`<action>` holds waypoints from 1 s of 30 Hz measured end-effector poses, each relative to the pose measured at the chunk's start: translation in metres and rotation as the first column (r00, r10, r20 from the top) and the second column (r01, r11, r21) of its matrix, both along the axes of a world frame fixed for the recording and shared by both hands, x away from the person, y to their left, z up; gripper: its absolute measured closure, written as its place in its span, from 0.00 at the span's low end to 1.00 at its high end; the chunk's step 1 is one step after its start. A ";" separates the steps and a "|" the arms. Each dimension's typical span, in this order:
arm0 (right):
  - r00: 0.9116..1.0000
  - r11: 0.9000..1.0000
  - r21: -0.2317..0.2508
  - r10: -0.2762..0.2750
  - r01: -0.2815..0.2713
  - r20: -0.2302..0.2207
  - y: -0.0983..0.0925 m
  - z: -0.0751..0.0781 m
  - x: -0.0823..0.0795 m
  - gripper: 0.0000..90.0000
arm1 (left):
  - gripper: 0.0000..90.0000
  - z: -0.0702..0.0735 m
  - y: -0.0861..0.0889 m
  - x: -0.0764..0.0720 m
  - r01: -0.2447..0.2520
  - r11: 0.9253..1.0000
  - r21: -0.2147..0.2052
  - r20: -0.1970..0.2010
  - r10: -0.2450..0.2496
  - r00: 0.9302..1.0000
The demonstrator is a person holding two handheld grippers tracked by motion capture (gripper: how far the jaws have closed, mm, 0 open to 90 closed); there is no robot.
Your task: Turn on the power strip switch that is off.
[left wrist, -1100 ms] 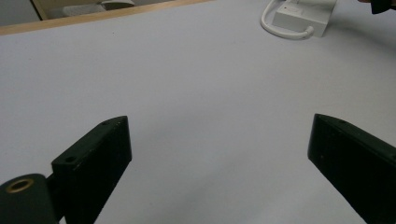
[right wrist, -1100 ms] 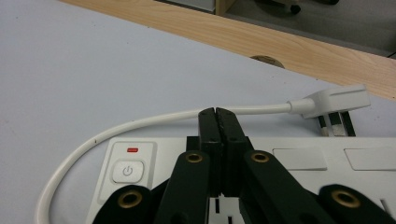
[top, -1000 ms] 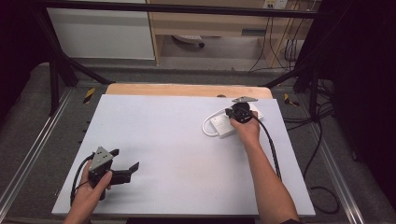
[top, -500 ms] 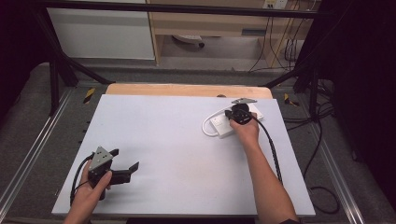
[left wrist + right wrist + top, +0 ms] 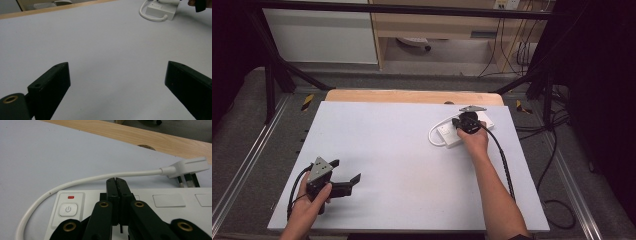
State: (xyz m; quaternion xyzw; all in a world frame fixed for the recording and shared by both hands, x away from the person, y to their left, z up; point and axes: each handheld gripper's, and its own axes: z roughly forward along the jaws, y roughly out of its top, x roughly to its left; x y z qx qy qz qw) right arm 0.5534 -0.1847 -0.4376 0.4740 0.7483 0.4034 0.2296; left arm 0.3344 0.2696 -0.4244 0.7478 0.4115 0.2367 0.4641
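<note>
A white power strip [image 5: 446, 133] lies at the table's far right, its white cable [image 5: 75, 183] looping round to a white plug [image 5: 187, 167] lying beside it. The strip [image 5: 165, 201] has a power button [image 5: 68, 209] under a small red light [image 5: 70, 197]. My right gripper [image 5: 116, 181] is shut, jaws pressed together with nothing between them, tips over the strip near the button end. From above, that right gripper [image 5: 458, 123] sits on the strip. My left gripper [image 5: 346, 170] rests open near the front left corner. Its jaws [image 5: 117, 64] stand wide over bare table, the strip [image 5: 161, 10] far off.
The white table top [image 5: 402, 150] has a wooden strip [image 5: 412, 96] along its far edge. Black cables [image 5: 557, 150] hang off the right side. A white cabinet [image 5: 322, 35] and shelving stand behind. Metal frame rails [image 5: 242, 165] run along both sides.
</note>
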 end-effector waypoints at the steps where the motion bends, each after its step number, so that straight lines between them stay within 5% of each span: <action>1: 1.000 1.000 -0.001 0.000 0.000 0.000 0.000 0.000 0.000 1.00 | 0.07 0.000 0.000 0.000 0.000 1.000 0.000 0.000 0.000 1.000; 30: 1.000 1.000 0.026 -0.002 0.002 0.027 -0.002 -0.005 -0.004 1.00 | 0.07 -0.001 -0.001 0.000 -0.003 1.000 0.002 -0.004 0.003 1.000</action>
